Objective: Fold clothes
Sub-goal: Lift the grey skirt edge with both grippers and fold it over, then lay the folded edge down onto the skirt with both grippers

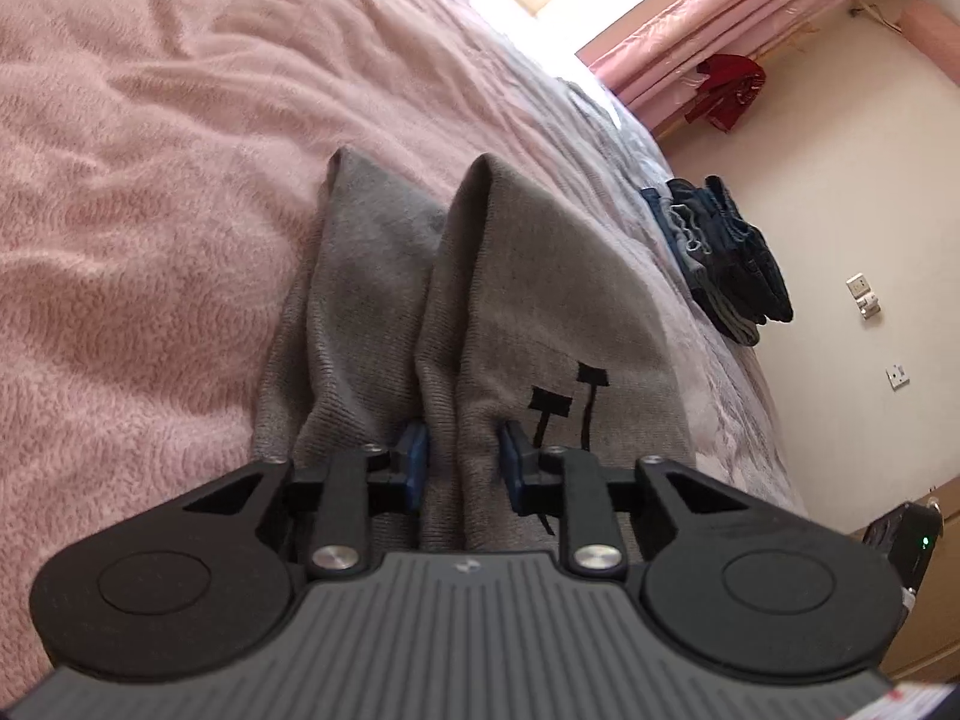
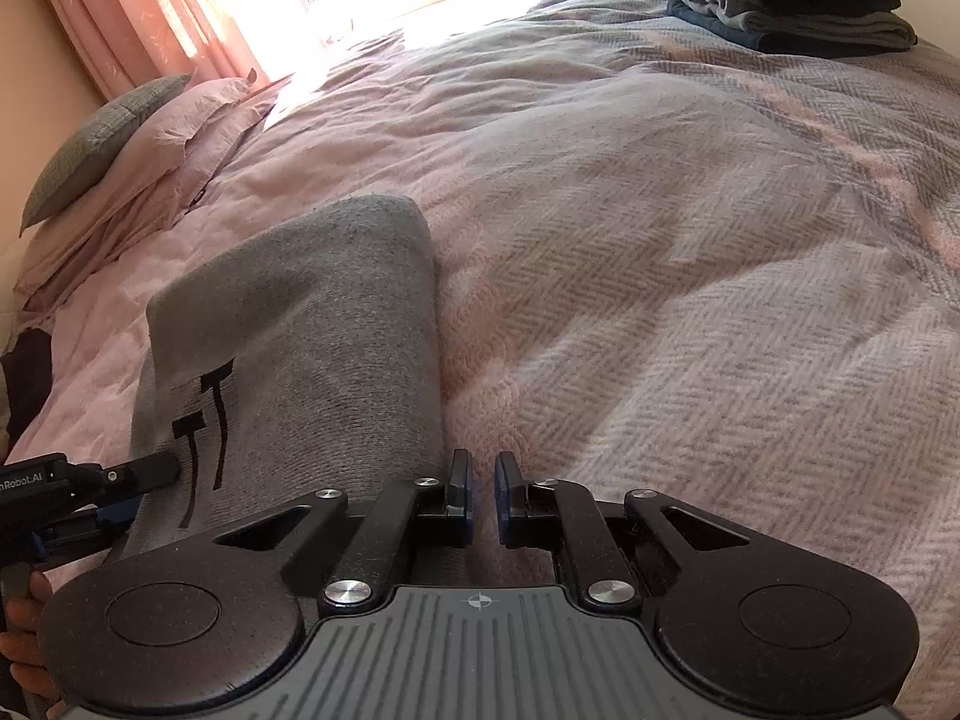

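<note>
a: any writing you could read?

b: only on the left gripper [image 2: 150, 471] as the right wrist view caught it: white letters "nrobot.ai" on its black body, the start cut off by the frame edge. the grey knit garment [image 1: 372, 300] carried a black printed mark [image 1: 564, 408] of bars and strokes, not legible as letters.

a: and the tools?

b: the left gripper [image 1: 462, 456] was clamped on a raised fold of that garment, blue pads [image 1: 414, 456] pressing the knit from both sides. the right gripper [image 2: 480, 492] had its jaws nearly together with only a slim gap; whether cloth sat between them i couldn't tell.

a: where was the garment?

b: on the pink bedspread [image 2: 690, 300], running ahead of the left gripper, and just left of the right one.

a: containers?

b: nothing i could call one. a stack of folded dark clothes [image 2: 792, 6] sat far ahead to the right of the right gripper.
</note>
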{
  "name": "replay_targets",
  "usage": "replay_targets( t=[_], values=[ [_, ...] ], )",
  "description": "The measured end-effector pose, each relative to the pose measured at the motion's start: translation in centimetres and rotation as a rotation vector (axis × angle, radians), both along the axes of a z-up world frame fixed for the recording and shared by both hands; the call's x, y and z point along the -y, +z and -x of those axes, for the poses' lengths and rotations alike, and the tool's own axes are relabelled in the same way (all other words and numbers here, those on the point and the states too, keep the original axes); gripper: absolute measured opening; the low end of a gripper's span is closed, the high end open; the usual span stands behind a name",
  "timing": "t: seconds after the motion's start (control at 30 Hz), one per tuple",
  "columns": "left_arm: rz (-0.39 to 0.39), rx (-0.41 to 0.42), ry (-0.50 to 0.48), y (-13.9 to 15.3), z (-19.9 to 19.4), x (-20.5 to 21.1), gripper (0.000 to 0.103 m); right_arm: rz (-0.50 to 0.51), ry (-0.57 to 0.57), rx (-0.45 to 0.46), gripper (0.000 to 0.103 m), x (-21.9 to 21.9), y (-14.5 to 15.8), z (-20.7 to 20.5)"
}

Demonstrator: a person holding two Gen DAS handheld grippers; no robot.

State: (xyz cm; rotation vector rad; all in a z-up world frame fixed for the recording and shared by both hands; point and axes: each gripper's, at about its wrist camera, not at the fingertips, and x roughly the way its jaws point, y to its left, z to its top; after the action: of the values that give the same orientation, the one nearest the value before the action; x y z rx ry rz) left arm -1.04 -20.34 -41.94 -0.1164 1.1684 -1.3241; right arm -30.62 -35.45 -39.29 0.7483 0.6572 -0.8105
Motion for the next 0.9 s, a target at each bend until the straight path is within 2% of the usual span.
replay_targets(
  t=[0.07, 0.17, 0.23, 0.37, 0.5, 0.63, 0.7, 0.77, 0.83, 0.9],
  values=[
    [0.039, 0.034, -0.004, 1.2, 0.3, -0.6, 0.006, 0.004, 0.0, -0.01, 0.004, -0.1, 0.3, -0.2],
    [0.101, 0.122, 0.024, 3.5, 0.4, -1.8, 0.004, 0.042, 0.055, -0.034, 0.0, -0.9, 1.2, -1.6],
    [0.126, 0.182, 0.04, 4.5, 0.1, -2.7, 0.004, 0.094, 0.097, -0.098, 0.0, -1.9, 1.8, -3.3],
    [0.07, 0.175, 0.069, 3.4, -0.7, -3.7, 0.004, 0.23, 0.177, -0.209, 0.0, -4.3, 1.9, -6.6],
    [0.092, 0.134, 0.12, 3.1, -1.3, -5.3, 0.004, 0.326, 0.223, -0.294, 0.0, -5.9, 1.3, -8.5],
    [0.09, 0.163, 0.157, 3.1, -1.5, -6.8, 0.004, 0.364, 0.271, -0.28, 0.0, -6.3, 1.2, -8.9],
    [0.034, 0.16, 0.167, 1.7, -1.8, -6.5, 0.004, 0.374, 0.295, -0.268, 0.0, -6.2, 0.9, -9.4],
    [-0.025, 0.192, 0.166, 0.3, -1.6, -5.7, 0.006, 0.382, 0.312, -0.291, 0.0, -6.1, 0.1, -10.1],
    [-0.033, 0.204, 0.161, 0.4, -1.5, -5.3, 0.007, 0.408, 0.325, -0.311, 0.0, -6.2, -0.7, -10.5],
    [-0.027, 0.162, 0.167, 0.8, -2.2, -5.4, 0.018, 0.424, 0.337, -0.303, 0.0, -6.3, -0.7, -10.2]
  ],
)
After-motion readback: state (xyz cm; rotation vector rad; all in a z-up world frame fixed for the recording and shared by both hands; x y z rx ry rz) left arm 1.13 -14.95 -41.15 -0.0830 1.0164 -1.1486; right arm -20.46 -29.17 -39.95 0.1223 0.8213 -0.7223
